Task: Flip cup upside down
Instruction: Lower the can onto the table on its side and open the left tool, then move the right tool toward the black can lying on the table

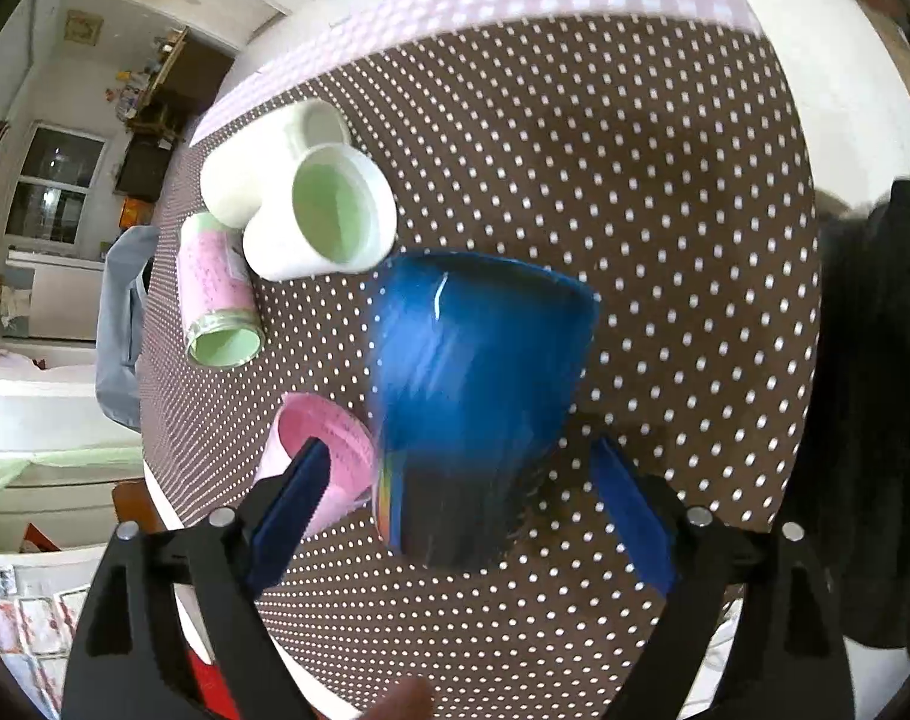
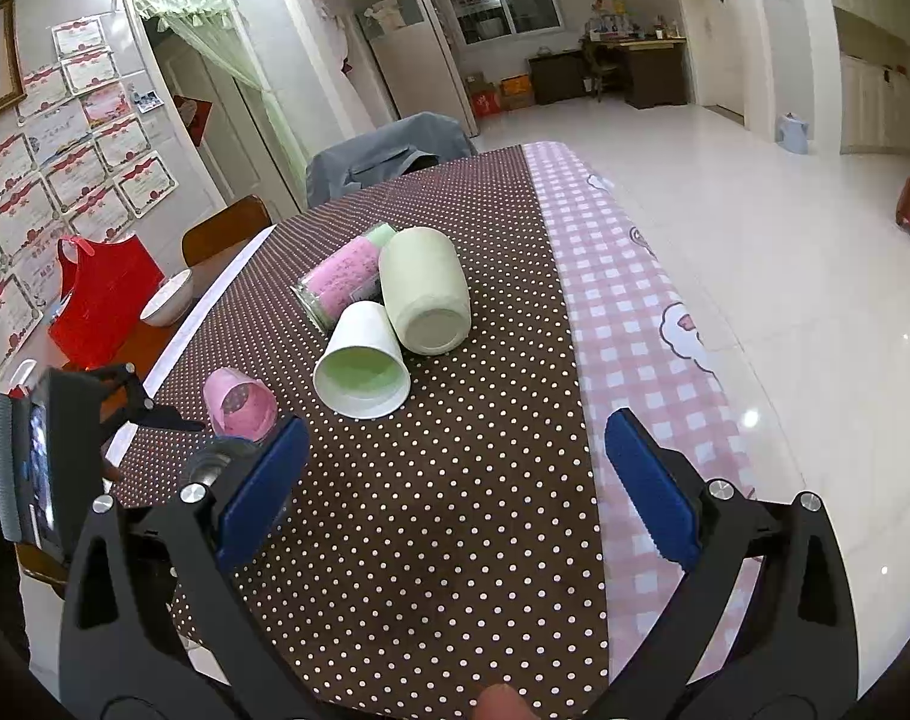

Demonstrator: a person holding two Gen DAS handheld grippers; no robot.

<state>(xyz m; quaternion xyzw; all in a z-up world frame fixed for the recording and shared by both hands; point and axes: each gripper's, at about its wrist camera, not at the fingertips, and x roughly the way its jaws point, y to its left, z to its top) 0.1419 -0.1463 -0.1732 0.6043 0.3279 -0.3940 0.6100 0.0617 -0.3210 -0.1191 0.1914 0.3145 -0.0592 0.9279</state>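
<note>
A blue cup [image 1: 473, 396] shows blurred in the left wrist view, between the open fingers of my left gripper [image 1: 461, 510], its wide end away from me; neither pad touches it. I cannot tell whether it rests on the brown dotted tablecloth [image 1: 665, 240]. A pink cup [image 1: 311, 450] lies on its side behind my left finger. In the right wrist view my right gripper [image 2: 455, 480] is open and empty above the tablecloth [image 2: 455, 540]. The pink cup [image 2: 239, 402] lies at its left, beside the left gripper's body [image 2: 53, 468]. The blue cup is hidden there.
A white cup [image 2: 362, 360], a pale green mug [image 2: 425, 294] and a pink-labelled glass jar [image 2: 341, 282] lie on their sides mid-table. They also show in the left wrist view: white cup [image 1: 323, 216], jar [image 1: 215, 294]. A red bag [image 2: 101, 294], a bowl [image 2: 167, 297] and chairs stand at the left.
</note>
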